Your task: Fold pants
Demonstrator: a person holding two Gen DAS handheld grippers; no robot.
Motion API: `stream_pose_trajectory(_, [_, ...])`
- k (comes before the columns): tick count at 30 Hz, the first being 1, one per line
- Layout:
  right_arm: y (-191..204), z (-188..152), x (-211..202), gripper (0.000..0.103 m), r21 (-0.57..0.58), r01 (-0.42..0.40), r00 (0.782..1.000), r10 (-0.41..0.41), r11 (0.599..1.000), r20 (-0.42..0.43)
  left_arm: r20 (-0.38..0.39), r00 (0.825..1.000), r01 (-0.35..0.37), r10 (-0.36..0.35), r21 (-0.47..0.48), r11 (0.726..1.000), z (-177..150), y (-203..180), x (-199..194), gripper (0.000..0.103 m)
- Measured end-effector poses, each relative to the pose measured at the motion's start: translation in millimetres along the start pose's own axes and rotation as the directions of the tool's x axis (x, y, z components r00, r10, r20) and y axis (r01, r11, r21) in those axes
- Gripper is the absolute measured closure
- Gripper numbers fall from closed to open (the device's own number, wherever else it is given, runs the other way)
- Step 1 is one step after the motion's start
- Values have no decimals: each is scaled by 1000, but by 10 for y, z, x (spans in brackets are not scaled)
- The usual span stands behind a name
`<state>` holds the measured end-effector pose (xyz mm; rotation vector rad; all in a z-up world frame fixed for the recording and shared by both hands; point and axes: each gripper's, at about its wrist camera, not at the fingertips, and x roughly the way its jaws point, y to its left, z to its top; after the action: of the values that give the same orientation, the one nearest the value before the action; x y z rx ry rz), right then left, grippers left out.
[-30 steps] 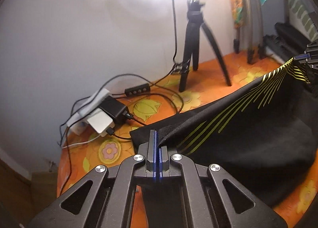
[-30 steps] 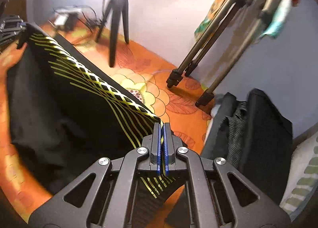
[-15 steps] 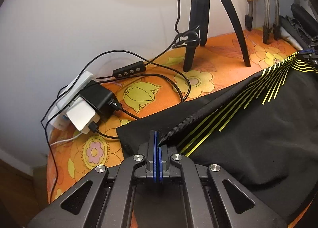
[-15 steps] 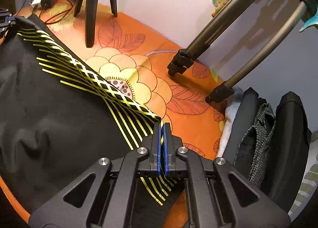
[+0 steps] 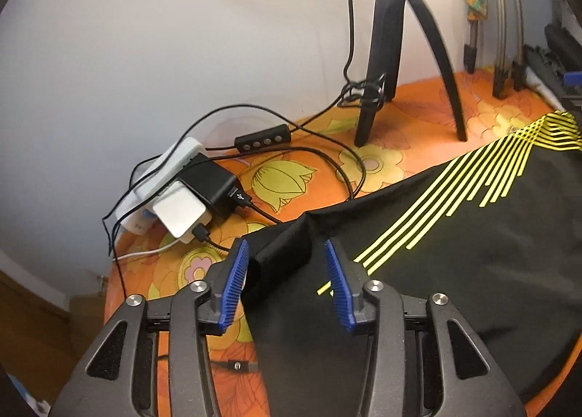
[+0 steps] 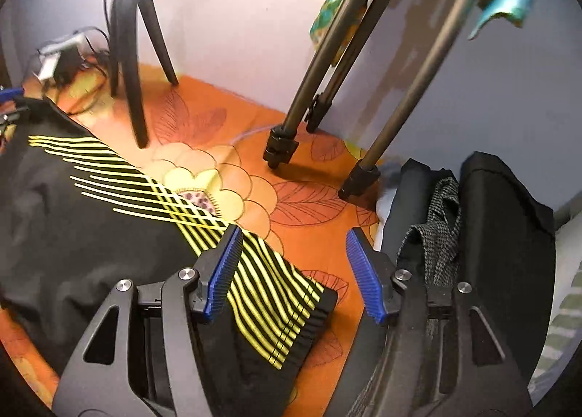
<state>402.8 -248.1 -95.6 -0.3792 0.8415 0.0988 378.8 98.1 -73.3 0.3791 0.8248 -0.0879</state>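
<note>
Black pants with yellow stripes (image 5: pixel 454 246) lie flat on the orange floral sheet (image 5: pixel 291 177). My left gripper (image 5: pixel 287 257) is open, its blue pads either side of a small raised fold at the pants' left corner, not gripping it. In the right wrist view the pants (image 6: pixel 91 235) spread to the left, and the striped end lies under my open right gripper (image 6: pixel 294 242), whose left pad sits over the stripes and right pad over bare sheet.
A power strip with chargers and cables (image 5: pixel 182 191) lies at the back left by the wall. A black tripod (image 5: pixel 393 53) stands behind the pants. A larger tripod's legs (image 6: pixel 327 89) and a pile of dark clothes (image 6: pixel 473 235) are at the right.
Both grippers were shut on the pants' edge and held it stretched and raised; they lowered it to the sheet and both have now opened, letting the cloth go.
</note>
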Motion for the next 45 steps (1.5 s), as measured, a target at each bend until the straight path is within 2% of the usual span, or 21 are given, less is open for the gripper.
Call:
stream_pose_trajectory(2, [11, -54, -145, 41, 14, -35, 999, 35, 999, 22, 12, 1000, 15, -15, -30, 999, -45, 61, -118, 50])
stream_pose_trajectory(5, [54, -153, -367, 41, 38, -108, 993, 106, 993, 51, 26, 998, 63, -61, -83, 995, -193, 178, -332, 49])
stream_pose_trajectory(9, [318, -375, -761, 41, -16, -184, 979, 184, 983, 92, 21, 993, 118, -117, -147, 982, -472, 280, -562, 49])
stream_pose_trajectory(13, [663, -676, -1093, 41, -61, -270, 958, 275, 961, 80, 26, 990, 142, -140, -185, 972, -743, 270, -743, 49])
stream_pose_trajectory(16, [884, -871, -1233, 41, -65, -309, 947, 313, 949, 67, 48, 984, 181, -174, -267, 947, -891, 279, -826, 49])
stream_pose_trajectory(19, [1048, -1009, -1340, 41, -20, -358, 932, 358, 934, 57, 60, 976, 219, -211, -341, 914, -1036, 270, -889, 49])
stream_pose_trajectory(22, [1132, -1106, -1398, 41, 61, -413, 910, 410, 909, 56, 46, 978, 207, -205, -380, 901, -1127, 291, -900, 49])
stream_pose_trajectory(24, [1203, -1162, -1425, 41, 102, -433, 901, 430, 896, 47, 30, 972, 220, -232, -445, 868, -1194, 367, -859, 49])
stream_pose_trajectory(26, [1276, -1220, -1464, 41, 114, -420, 907, 416, 900, 60, 33, 969, 225, -244, -516, 826, -1244, 473, -831, 49])
stream_pose_trajectory(29, [1353, -1268, -1431, 41, 147, -428, 904, 424, 892, 58, 40, 964, 227, -263, -638, 736, -1328, 641, -773, 48])
stream_pose_trajectory(31, [1413, -1254, -1357, 41, 138, -414, 910, 413, 900, 41, 56, 955, 244, -290, -703, 668, -1395, 686, -715, 48])
stream_pose_trajectory(32, [1425, -1244, -1300, 41, 136, -403, 915, 403, 905, 33, 54, 953, 245, -298, -716, 654, -1413, 677, -690, 48])
stream_pose_trajectory(35, [1348, -1224, -1167, 41, 179, -412, 909, 416, 894, 17, 26, 950, 234, -312, -719, 654, -1411, 596, -597, 48])
stream_pose_trajectory(39, [1185, -1211, -940, 41, 268, -421, 898, 440, 867, -12, 25, 946, 239, -325, -731, 639, -1374, 558, -513, 48])
stream_pose_trajectory(42, [1121, -1205, -806, 41, 320, -424, 891, 453, 847, -20, 8, 949, 224, -314, -718, 659, -1334, 507, -449, 48])
stream_pose_trajectory(45, [1198, -1177, -763, 41, 290, -407, 902, 432, 866, -24, -12, 954, 206, -300, -700, 684, -1325, 446, -381, 49])
